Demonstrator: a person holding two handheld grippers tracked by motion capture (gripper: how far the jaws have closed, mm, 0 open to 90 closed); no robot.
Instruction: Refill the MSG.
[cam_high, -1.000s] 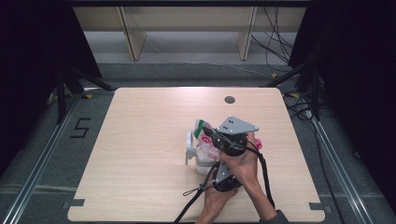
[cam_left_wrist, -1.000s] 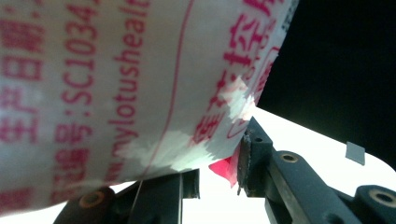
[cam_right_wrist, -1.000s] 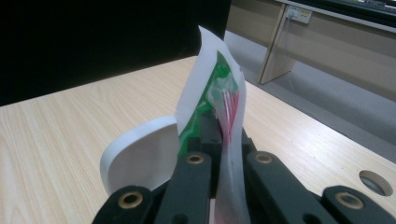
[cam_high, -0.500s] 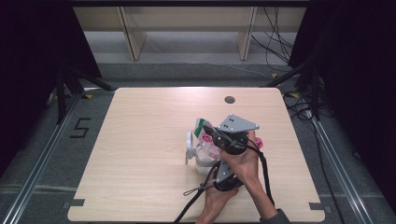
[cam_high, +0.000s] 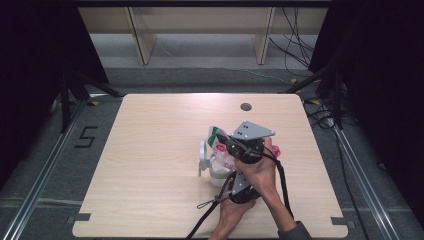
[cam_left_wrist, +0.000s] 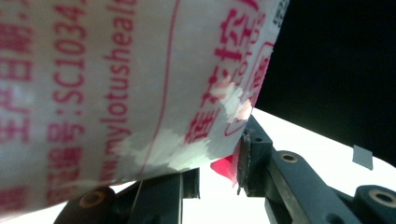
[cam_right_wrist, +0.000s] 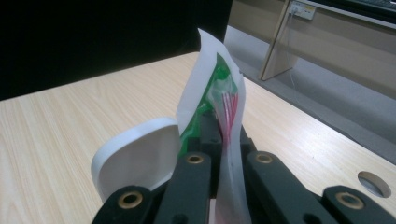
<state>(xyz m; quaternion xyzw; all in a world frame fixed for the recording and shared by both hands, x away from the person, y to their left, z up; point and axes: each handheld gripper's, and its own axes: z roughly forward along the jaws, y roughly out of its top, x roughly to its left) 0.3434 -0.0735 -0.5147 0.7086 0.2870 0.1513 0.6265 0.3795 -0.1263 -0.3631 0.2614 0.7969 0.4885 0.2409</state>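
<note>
From above, both hands meet right of the middle of the pale wooden table (cam_high: 150, 165). The right gripper (cam_high: 235, 145) pinches a white plastic packet with red and green print (cam_high: 216, 136) above a white lidded tub (cam_high: 215, 167).

The left gripper (cam_left_wrist: 219, 175) clamps the packet's red-lettered side (cam_left_wrist: 116, 88).

The right gripper (cam_right_wrist: 227, 149) is closed on the packet's edge (cam_right_wrist: 212, 93).

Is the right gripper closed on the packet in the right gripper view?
Yes, the right gripper has both black jaws pressed against the thin plastic packet, which stands up between them.
</note>
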